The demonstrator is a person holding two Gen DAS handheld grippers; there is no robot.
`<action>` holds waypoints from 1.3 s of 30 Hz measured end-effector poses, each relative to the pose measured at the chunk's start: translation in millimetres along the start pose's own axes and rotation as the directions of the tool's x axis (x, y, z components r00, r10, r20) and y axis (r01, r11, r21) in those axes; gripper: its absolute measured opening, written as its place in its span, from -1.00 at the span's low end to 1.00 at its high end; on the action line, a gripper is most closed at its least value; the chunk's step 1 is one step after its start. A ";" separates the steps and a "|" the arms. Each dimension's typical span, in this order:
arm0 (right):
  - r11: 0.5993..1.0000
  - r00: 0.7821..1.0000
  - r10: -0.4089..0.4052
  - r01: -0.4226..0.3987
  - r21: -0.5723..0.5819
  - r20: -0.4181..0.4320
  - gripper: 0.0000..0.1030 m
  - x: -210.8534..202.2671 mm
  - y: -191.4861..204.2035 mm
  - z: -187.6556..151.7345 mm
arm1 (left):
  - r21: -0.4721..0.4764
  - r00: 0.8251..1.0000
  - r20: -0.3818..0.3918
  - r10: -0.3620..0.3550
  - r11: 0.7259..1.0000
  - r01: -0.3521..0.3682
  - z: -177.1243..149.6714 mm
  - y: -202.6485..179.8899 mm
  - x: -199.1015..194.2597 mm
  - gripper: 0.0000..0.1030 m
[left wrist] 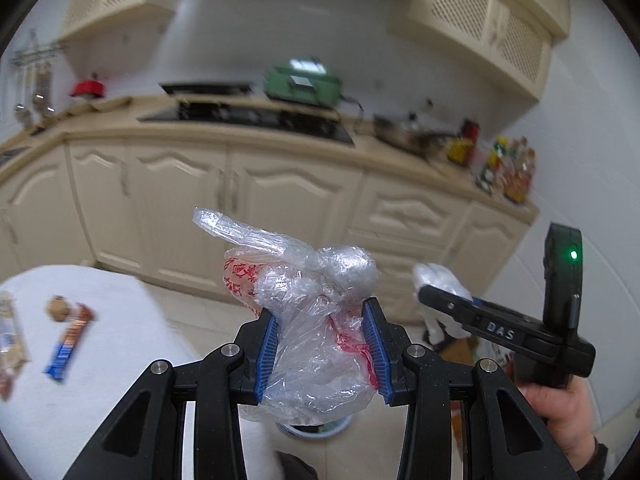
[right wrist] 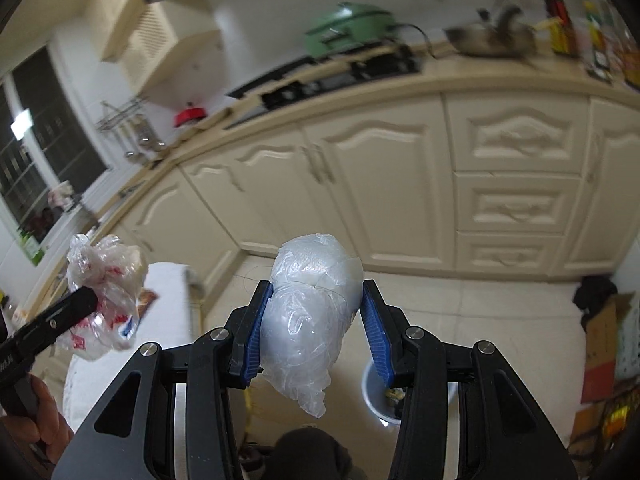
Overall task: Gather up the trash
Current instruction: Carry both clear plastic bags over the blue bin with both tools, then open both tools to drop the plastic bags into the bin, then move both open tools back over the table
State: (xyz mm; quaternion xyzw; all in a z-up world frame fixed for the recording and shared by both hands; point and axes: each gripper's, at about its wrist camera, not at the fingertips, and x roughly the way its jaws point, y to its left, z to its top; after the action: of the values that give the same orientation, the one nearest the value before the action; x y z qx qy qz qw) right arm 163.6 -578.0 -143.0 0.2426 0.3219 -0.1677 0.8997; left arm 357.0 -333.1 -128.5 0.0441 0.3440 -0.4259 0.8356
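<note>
My left gripper (left wrist: 322, 344) is shut on a crumpled clear plastic bag with red print (left wrist: 308, 320), held in the air above the floor. It also shows at the left of the right wrist view (right wrist: 106, 292). My right gripper (right wrist: 316, 320) is shut on a wad of clear plastic wrap (right wrist: 312, 312); this wad also shows in the left wrist view (left wrist: 440, 280). A white bin (right wrist: 374, 392) stands on the floor just below the right gripper, and its rim peeks under the left bag (left wrist: 316, 428). A snack bar wrapper (left wrist: 70, 344) and a brown ball-like scrap (left wrist: 59, 308) lie on the white table (left wrist: 112, 320).
Cream kitchen cabinets (right wrist: 400, 184) and a counter with a hob (left wrist: 248, 116), green cooker (left wrist: 302, 82), pan and bottles run across the back. Cardboard boxes (right wrist: 604, 344) sit on the floor at right. The tiled floor (right wrist: 480, 312) lies between table and cabinets.
</note>
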 end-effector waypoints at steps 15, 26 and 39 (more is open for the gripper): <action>0.987 0.985 -0.037 0.063 0.150 -0.167 -0.12 86.1 -90.1 -15.9 | 0.019 0.950 -0.309 -0.043 0.999 0.051 58.5 -22.3 201.9 -0.28; 0.958 0.969 -0.015 0.086 0.275 -0.248 0.56 130.2 -133.2 -35.1 | 0.116 0.895 -0.433 0.109 0.991 -0.064 78.5 -37.3 320.1 0.76; 0.939 0.965 -0.102 0.174 0.297 -0.243 1.00 110.6 -136.3 -34.2 | 0.108 0.937 -0.289 0.198 0.979 -0.174 88.7 -27.6 252.4 0.98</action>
State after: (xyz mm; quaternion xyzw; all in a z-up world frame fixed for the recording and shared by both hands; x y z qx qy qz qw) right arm 165.6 -688.0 -283.9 0.3773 0.4065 -0.2514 0.7932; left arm 485.2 -555.2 -209.6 0.1739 0.4427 -0.3469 0.8084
